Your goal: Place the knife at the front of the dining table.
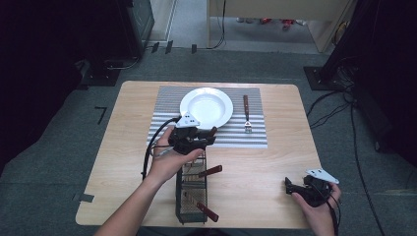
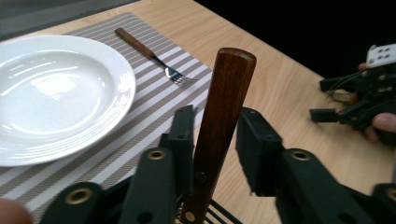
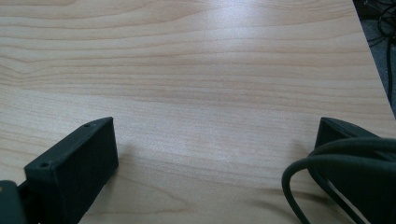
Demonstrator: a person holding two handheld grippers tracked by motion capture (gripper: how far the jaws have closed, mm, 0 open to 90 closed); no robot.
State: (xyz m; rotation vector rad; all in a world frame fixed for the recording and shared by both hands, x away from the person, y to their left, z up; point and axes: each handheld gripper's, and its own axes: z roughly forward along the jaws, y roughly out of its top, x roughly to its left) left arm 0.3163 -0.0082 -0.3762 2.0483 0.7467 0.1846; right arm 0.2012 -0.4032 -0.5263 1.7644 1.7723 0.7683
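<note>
A black mesh cutlery basket (image 1: 191, 196) stands at the table's front centre. Two wooden handles (image 1: 210, 171) (image 1: 208, 211) stick out of it to the right. My left gripper (image 1: 212, 133) hovers just above the basket's far end. In the left gripper view, my left gripper (image 2: 215, 116) has its jaws pressed close on both sides of a brown wooden utensil handle (image 2: 219, 126) that stands tilted between them. My right gripper (image 1: 288, 184) rests at the front right, open over bare wood (image 3: 215, 135), and it appears farther off as the right gripper (image 2: 322, 99).
A white plate (image 1: 206, 105) (image 2: 56, 88) lies on a striped placemat (image 1: 167, 98) (image 2: 154, 102) at the table's far middle. A wooden-handled fork (image 1: 247, 115) (image 2: 154, 56) lies to its right. Cables trail on the floor at right.
</note>
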